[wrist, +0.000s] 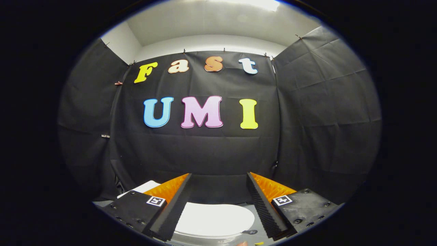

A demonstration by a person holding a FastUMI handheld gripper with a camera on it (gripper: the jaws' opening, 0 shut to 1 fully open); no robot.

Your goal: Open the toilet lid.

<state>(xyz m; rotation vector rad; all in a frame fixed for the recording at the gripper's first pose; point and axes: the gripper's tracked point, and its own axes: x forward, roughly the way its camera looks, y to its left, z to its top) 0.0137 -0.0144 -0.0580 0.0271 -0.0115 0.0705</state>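
The gripper (218, 201) has its fingers (172, 208) spread wide apart, holding nothing and touching nothing. Their inner faces are ridged, with a fine sawtooth texture that shows best on the right finger, and each finger's mount carries a small square black-and-white marker.

Between the fingers and below them lies the toilet lid (213, 218), closed flat: a smooth, glossy white oval, brightly lit, so that its surface detail is washed out. Its near rim is cut off, and both its sides pass out of sight behind the fingers. Just past the lid's right end, close to the right finger, sits a small dark knob-like piece (251, 232) (too small to identify). Behind the left finger a white flat corner (145, 187) pokes out; what it belongs to cannot be told.

Beyond the fingers hangs the black cloth wall (205, 153), matte and creased in straight fold lines, with a pale ceiling (205, 24) above it.
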